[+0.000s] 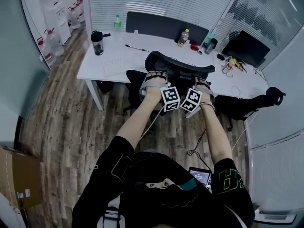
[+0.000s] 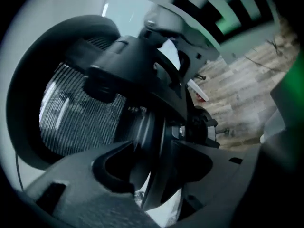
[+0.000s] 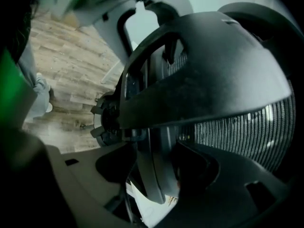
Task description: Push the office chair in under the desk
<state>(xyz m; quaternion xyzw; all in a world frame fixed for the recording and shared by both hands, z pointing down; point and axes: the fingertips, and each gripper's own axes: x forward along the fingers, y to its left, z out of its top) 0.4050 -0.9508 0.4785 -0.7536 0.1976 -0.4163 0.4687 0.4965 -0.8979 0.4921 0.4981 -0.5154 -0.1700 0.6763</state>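
Colour rundown: the office chair (image 1: 179,71) is black all over, and its back is a fine ribbed mesh you can half see through. The desk (image 1: 118,63) is plain white. The floor (image 1: 61,127) is grey-brown wood planks with a kinda weathered look. The left claw (image 1: 156,75) and right claw (image 1: 203,82) are greyish, each with a cube in black-and-white square patterns. There's a black tumbler (image 1: 97,42) and a green-capped bottle (image 1: 117,23). The person's top (image 1: 109,170) is black with green lettering. The cardboard box (image 1: 21,177) is brown, and the blinds (image 1: 156,1) are white with thin stripes.
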